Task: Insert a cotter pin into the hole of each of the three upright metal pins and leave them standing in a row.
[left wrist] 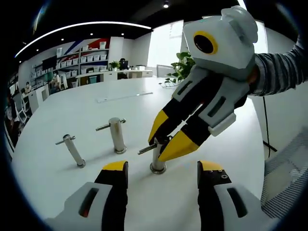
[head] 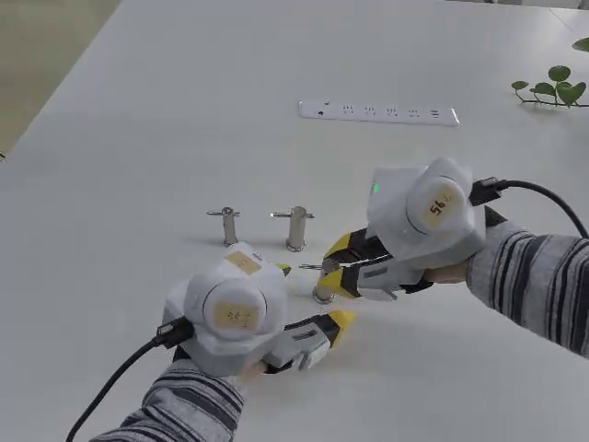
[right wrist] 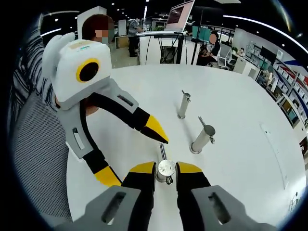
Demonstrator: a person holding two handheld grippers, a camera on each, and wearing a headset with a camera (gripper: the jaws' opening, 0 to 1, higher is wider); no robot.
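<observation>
Last step: cotter pin (left wrist: 145, 149) sits through third metal pin (left wrist: 157, 159), tip sticking out. Right gripper (right wrist: 167, 169) closed on its loop end, it seems. Left gripper (left wrist: 162, 167) open, metal pin just ahead between jaws. Next: release gently, so pin stays upright.

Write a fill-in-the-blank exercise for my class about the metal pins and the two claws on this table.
____ upright silver metal pins stand on the white table.
The left claw has its jaws ____.
The right claw sits at the pin ____ to the person, where a thin metal cotter pin sticks out.
Missing: three; open; nearest.
</observation>
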